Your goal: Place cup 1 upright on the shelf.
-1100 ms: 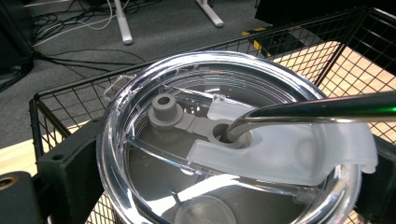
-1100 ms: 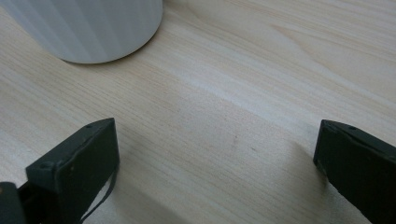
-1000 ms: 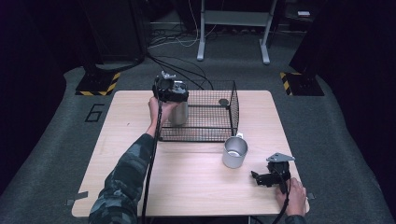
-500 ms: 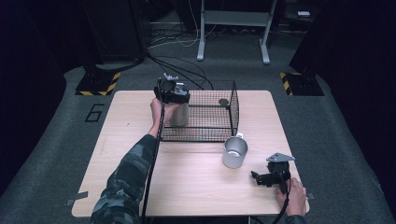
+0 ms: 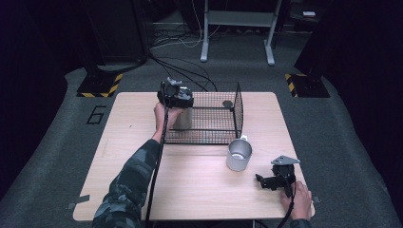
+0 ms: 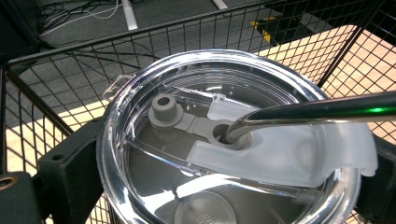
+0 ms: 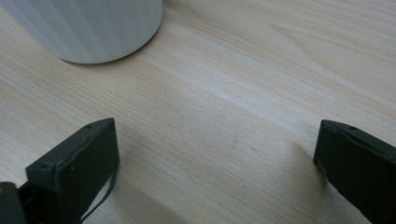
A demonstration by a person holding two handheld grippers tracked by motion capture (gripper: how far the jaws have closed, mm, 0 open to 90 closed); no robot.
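**Two grippers, one at the tumbler in the wire basket**

Two grippers are on the scene, well apart. The left gripper (image 5: 177, 95) sits at the left end of the black wire basket (image 5: 216, 137), its fingers closed around the top of a steel tumbler (image 5: 182, 118) that stands upright inside the basket, against its left wall. In the left gripper view the black fingers (image 6: 70, 172) press on both sides of the tumbler's rim, right under its clear lid (image 6: 224, 140). A metal straw (image 6: 317, 109) leans out of the lid's hole toward the right, and a grey stopper (image 6: 164, 112) on a short tether lies open beside that hole. Basket mesh shows behind and around the tumbler.

The right gripper (image 5: 274, 180) rests low on the wooden counter (image 5: 123, 142), near its front right corner, held by the person's hand (image 5: 298, 202). Its fingers (image 7: 77, 163) stand wide apart with bare wood between them, holding nothing. Just ahead of it stands an open grey cup (image 5: 238, 154), upright on the counter, close to the basket's front right corner but outside it; in the right gripper view its pale ribbed base (image 7: 88, 28) lies beyond the fingers, not touching them.
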